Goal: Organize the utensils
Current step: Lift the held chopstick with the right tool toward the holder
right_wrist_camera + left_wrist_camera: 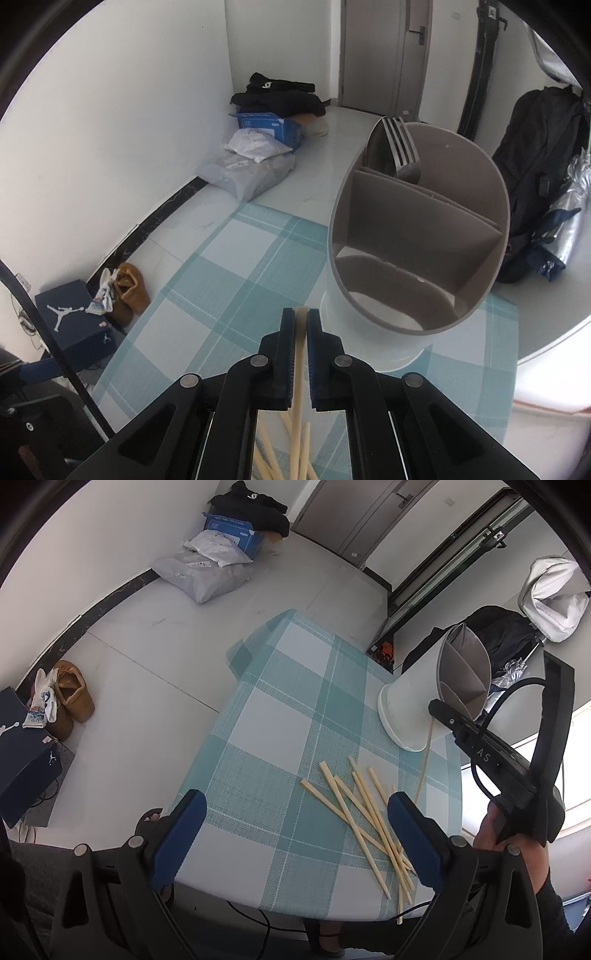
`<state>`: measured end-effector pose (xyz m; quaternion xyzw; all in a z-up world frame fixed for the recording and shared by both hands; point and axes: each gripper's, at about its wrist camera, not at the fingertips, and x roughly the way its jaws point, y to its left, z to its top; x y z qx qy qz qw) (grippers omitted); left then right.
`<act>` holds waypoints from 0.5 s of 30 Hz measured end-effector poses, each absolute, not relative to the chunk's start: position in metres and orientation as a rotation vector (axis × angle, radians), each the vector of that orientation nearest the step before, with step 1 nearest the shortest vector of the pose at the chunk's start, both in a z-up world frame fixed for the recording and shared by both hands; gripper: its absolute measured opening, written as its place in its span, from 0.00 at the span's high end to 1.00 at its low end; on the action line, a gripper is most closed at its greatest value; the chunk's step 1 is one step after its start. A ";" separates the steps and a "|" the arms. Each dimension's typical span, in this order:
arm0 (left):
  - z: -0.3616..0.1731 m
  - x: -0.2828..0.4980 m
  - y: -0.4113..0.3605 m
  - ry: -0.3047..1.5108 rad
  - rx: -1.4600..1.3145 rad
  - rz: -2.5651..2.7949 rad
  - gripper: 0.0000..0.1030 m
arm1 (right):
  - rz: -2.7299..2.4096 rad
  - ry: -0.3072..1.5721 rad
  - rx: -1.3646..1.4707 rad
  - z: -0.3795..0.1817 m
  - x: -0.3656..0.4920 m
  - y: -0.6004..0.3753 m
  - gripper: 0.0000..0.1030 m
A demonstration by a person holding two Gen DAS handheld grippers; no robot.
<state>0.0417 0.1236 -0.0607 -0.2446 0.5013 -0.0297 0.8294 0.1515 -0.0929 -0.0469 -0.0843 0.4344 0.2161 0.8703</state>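
right gripper point(301, 314) clamps chopstick point(298, 373) (vertical)

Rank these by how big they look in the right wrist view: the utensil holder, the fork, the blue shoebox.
1. utensil holder, though it sits nearest the camera.
2. blue shoebox.
3. fork, only partly showing above the holder's rim.

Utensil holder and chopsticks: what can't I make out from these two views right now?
- Holder: far compartment's bottom, right wrist view, hidden by its divider; only the fork shows.
- Held chopstick: lower end, cut off behind the right gripper.
- Loose chopsticks: exact count, left wrist view; they overlap behind the left gripper.
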 end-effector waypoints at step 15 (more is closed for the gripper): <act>-0.071 0.046 0.105 1.106 -0.444 -0.027 0.06 | 0.452 0.773 -0.011 -0.004 0.134 -0.141 0.95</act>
